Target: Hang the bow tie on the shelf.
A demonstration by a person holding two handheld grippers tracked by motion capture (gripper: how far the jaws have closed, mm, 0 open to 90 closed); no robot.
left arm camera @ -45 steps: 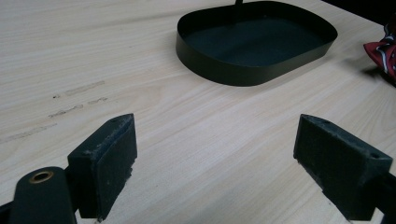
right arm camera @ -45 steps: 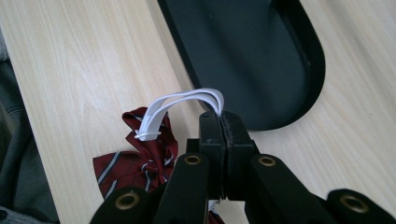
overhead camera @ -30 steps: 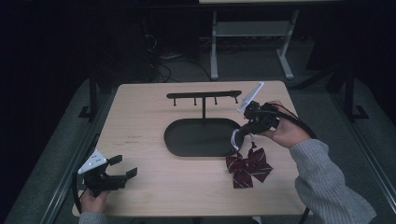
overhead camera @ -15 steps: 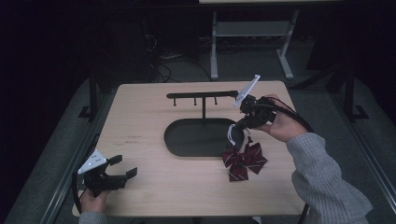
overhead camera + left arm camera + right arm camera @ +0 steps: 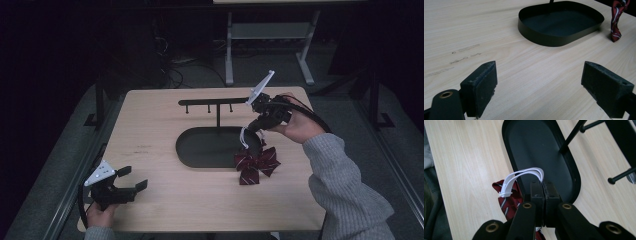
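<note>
Right now, from the high view, I have the right tongs [image 5: 254,128] pinched on the white strap [image 5: 243,136] of the striped red bow tie [image 5: 256,164], which dangles at the near right rim of the black oval tray [image 5: 200,155], its lower end touching or just above the surface [image 5: 150,115]; I cannot tell which. The hook rack [image 5: 210,102] rises behind the tray, so I judge this is the carry toward hanging the strap on a peg. The left tongs [image 5: 131,183] rest idle at the near left corner. In the left gripper view, my left jaws stand wide apart with only bare wood between them, the tray and a strip of the bow tie [image 5: 617,17] far ahead. In the right gripper view, the jaws are clamped together on the strap [image 5: 524,176], whose loop arches free above the tray floor. Next I would need to lift higher and bring that open loop over a peg tip [image 5: 610,180] before letting go.
</note>
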